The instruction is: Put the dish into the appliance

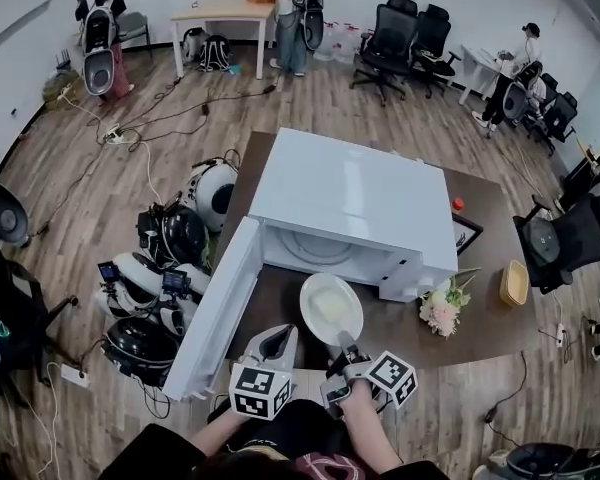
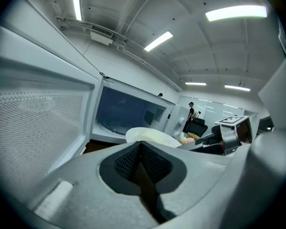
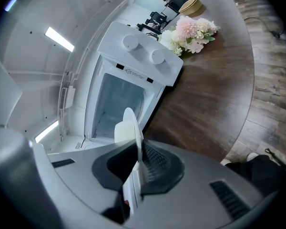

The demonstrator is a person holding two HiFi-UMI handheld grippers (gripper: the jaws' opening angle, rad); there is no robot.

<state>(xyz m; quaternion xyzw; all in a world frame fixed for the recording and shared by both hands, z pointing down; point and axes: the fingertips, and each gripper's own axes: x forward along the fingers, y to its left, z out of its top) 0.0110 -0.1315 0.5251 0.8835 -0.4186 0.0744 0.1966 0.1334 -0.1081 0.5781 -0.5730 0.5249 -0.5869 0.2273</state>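
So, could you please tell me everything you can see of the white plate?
The plate is round, plain white, cream toward the centre, and looks empty. The right gripper pinches its near rim, holding it roughly level over the brown table, just in front of the open microwave, not yet inside. The right gripper view shows it edge-on between the jaws. Nothing else touches it.
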